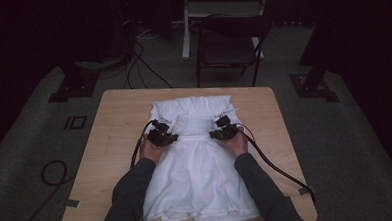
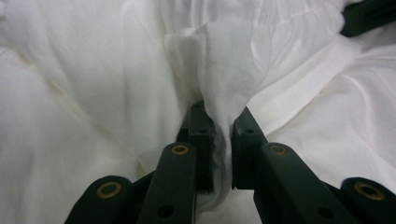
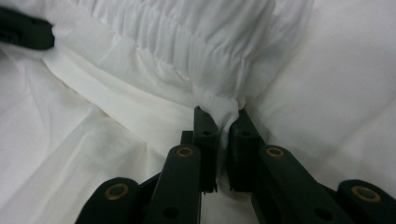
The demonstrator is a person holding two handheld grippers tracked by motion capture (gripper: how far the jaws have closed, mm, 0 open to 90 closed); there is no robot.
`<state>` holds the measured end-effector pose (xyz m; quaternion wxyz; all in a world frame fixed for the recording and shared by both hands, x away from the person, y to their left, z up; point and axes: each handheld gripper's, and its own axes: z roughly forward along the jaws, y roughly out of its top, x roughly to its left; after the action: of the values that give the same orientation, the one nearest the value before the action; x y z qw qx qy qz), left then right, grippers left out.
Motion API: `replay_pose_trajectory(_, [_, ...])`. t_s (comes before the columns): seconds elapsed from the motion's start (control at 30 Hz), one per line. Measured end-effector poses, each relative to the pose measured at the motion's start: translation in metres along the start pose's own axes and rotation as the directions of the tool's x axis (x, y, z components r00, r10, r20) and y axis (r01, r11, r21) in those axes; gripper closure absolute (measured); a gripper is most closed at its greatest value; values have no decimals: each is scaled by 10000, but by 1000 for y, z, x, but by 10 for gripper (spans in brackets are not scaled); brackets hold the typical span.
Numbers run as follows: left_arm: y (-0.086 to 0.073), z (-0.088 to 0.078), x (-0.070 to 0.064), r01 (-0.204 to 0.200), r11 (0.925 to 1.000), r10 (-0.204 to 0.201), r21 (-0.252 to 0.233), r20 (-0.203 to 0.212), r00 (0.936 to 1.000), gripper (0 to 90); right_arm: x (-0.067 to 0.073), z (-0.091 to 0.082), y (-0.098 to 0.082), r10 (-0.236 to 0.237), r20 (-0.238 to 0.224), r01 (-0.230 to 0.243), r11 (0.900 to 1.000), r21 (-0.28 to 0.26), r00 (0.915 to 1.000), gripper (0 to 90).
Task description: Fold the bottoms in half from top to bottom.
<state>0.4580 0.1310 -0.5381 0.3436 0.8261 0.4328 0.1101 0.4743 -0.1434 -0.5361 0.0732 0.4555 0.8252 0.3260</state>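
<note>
A white garment lies spread on the wooden table, its wide lower hem nearest the person's edge and fanning out in soft wrinkles between the two dark sleeves. It narrows toward a gathered, elasticated band about halfway up the table, and past that a folded part of the cloth lies bunched toward the far edge; it looks like a dress, though the dim overhead light leaves that uncertain. The fabric is thin and plain white, with fine pleats at the band and a flat strip below it. The left gripper sits at the left side of the band, its jaws drawn narrow and pinching a raised fold of the cloth that stands up between them. The right gripper sits at the right side of the same band, jaws likewise nearly together and clamped on a small tuck of fabric at the band's end. Both grippers, seen from above at and, rest on the garment level with each other.
</note>
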Motion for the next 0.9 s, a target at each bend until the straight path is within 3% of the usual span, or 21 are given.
replay_pose_trajectory(0.1, [10, 5, 3, 254, 9996, -248, 134, -418, 9988, 813, -3, 6, 9, 287, 157, -287, 9996, -48, 9995, 839])
replay_pose_trajectory(0.2, [16, 4, 5, 535, 9982, -528, 264, -263, 9983, 832, -5, 8, 15, 241, 298, -241, 9997, -10, 9993, 840])
replay_pose_trajectory(0.3, [23, -12, 4, 530, 9983, -530, -259, 9, 9986, 848, -6, -4, 19, 465, 286, -448, 9974, -564, 9985, 845])
replay_pose_trajectory(0.4, [31, -30, 0, 371, 9949, -359, -940, 142, 9993, 849, -5, -25, 24, 189, 253, -154, 9910, -1333, 9995, 846])
replay_pose_trajectory(0.5, [42, -49, -9, -13, 9850, 5, -1728, -45, 10000, 850, -1, -49, 31, -199, 435, 284, 9785, -2043, 9989, 847])
replay_pose_trajectory(0.53, [46, -57, -14, -132, 9785, 112, -2058, -107, 9999, 850, 0, -55, 33, -298, 518, 406, 9747, -2197, 9982, 848])
replay_pose_trajectory(0.67, [58, -88, -31, -461, 9502, 532, -3081, 147, 9985, 851, 6, -91, 35, -684, 872, 924, 9460, -3108, 9938, 849])
replay_pose_trajectory(0.73, [58, -99, -38, -414, 9406, 579, -3369, 392, 9976, 851, 9, -108, 33, -798, 840, 1047, 9284, -3565, 9933, 850])
replay_pose_trajectory(0.77, [55, -105, -43, -573, 9362, 758, -3468, 402, 9963, 850, 11, -115, 31, -856, 824, 1103, 9223, -3705, 9929, 850])
replay_pose_trajectory(0.8, [51, -109, -46, -604, 9348, 818, -3501, 466, 9956, 850, 15, -123, 27, -1032, 770, 1251, 9139, -3861, 9917, 850])
replay_pose_trajectory(0.9, [32, -111, -51, -506, 9394, 829, -3390, 815, 9932, 848, 23, -132, 11, -1405, 598, 1527, 9094, -3868, 9883, 849])
